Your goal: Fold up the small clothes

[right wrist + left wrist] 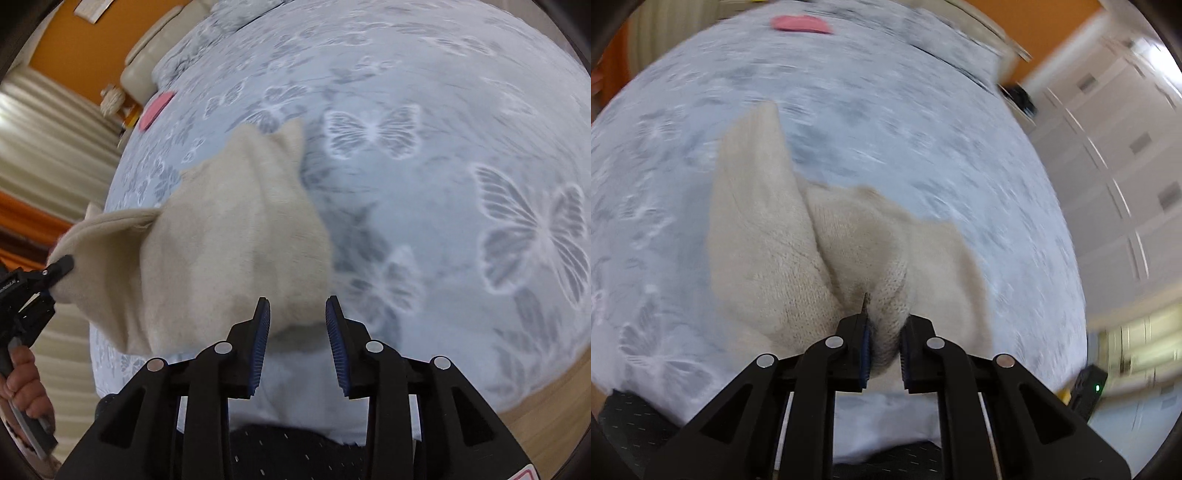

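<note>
Cream knit garment (pixel 229 236): held lifted above the butterfly-print bedspread (pixel 461 155) | left gripper (pixel 884 345): clamped on a bunched fold | right gripper (pixel 297 332): jaws parted, garment's edge between them, ungripped | judged light, soft, limp; best pinched at hems or corners.

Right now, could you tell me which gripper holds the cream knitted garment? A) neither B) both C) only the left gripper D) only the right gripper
C: the left gripper pinches a bunch of the cream knitted garment between its pads, while the right gripper stands open with its pads clear of the knit.
</note>
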The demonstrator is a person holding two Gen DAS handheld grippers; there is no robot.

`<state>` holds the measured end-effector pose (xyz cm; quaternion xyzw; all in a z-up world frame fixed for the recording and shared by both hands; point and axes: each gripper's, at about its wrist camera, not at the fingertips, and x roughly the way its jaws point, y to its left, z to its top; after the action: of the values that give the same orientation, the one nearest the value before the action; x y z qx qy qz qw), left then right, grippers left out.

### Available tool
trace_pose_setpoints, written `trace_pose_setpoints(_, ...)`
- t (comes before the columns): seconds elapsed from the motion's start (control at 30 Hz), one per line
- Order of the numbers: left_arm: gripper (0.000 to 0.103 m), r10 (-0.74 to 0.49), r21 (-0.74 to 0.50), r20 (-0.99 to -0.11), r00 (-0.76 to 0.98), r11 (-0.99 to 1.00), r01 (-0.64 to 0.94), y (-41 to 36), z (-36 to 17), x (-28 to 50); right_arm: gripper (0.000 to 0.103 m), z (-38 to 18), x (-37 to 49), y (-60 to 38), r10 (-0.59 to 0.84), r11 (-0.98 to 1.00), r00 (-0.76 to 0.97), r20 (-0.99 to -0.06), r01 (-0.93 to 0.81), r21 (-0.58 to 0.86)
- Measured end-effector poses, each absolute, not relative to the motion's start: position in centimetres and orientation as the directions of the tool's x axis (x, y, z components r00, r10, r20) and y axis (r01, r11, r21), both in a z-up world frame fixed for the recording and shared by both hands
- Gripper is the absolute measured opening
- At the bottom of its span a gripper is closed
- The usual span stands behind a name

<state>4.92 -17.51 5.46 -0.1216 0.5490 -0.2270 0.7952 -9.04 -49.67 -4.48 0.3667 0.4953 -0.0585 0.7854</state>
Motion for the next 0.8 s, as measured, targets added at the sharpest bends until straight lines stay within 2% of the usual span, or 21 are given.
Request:
trace_pose_setpoints(0.07, 0.011, -0.509, -0.437, -0.828, 0.234, 0.849, 0.298, -21.3, 4.4, 3.3, 0.034, -4.4, -9.7, -50.0, 0.267, 0.718, 0.508, -0.819, 0.462, 0.521)
trace_pose_setpoints(0.13, 0.013, -0.482, -0.406, -0.858, 0.176, 0.848, 0.341, -24.6, 1.8, 1.9, 0.040, -4.3, -9.9, -50.4, 0.264, 0.721, 0.508, -0.820, 0.461, 0.518)
trace_pose_setpoints(0.23, 0.017, -0.417, -0.372, -0.902, 0.106, 0.880, 0.297, -25.8, -2.2, 0.6, 0.044, -3.9, -9.4, -50.3, 0.279, 0.725, 0.502, -0.819, 0.449, 0.523)
trace_pose_setpoints(0.27, 0.022, -0.432, -0.387, -0.895, 0.115, 0.878, 0.281, -25.2, -2.3, 0.3, 0.047, -3.6, -9.3, -50.1, 0.285, 0.730, 0.503, -0.816, 0.437, 0.525)
trace_pose_setpoints(0.3, 0.030, -0.447, -0.399, -0.885, 0.133, 0.873, 0.279, -24.5, -2.1, -0.1, 0.057, -3.1, -9.0, -49.7, 0.294, 0.741, 0.510, -0.808, 0.413, 0.530)
trace_pose_setpoints(0.33, 0.034, -0.467, -0.413, -0.871, 0.154, 0.865, 0.285, -23.6, -1.5, -0.5, 0.065, -2.8, -9.0, -49.5, 0.301, 0.746, 0.517, -0.801, 0.396, 0.536)
trace_pose_setpoints(0.37, 0.045, -0.480, -0.423, -0.861, 0.169, 0.859, 0.288, -22.6, -0.9, -0.8, 0.068, -2.5, -8.6, -49.2, 0.318, 0.747, 0.526, -0.789, 0.374, 0.550)
trace_pose_setpoints(0.43, 0.051, -0.519, -0.456, -0.832, 0.198, 0.841, 0.289, -20.5, 0.7, -1.4, 0.068, -2.2, -7.1, -48.4, 0.379, 0.728, 0.535, -0.755, 0.332, 0.600)
trace_pose_setpoints(0.47, 0.060, -0.523, -0.458, -0.824, 0.218, 0.841, 0.287, -19.2, 1.5, -1.7, 0.068, -2.1, -6.2, -48.1, 0.406, 0.715, 0.534, -0.742, 0.320, 0.622)
trace_pose_setpoints(0.5, 0.065, -0.517, -0.450, -0.822, 0.237, 0.846, 0.285, -18.4, 1.9, -1.8, 0.070, -2.1, -4.9, -47.6, 0.438, 0.700, 0.530, -0.726, 0.307, 0.645)
trace_pose_setpoints(0.67, 0.067, -0.481, -0.394, -0.820, 0.310, 0.867, 0.304, -15.1, 3.7, -2.0, 0.074, -2.7, 0.9, -44.4, 0.520, 0.687, 0.479, -0.707, 0.257, 0.680)
trace_pose_setpoints(0.8, 0.070, -0.474, -0.405, -0.821, 0.318, 0.876, 0.261, -12.4, 3.5, -1.8, 0.074, -4.0, 4.9, -42.8, 0.480, 0.713, 0.453, -0.752, 0.298, 0.635)
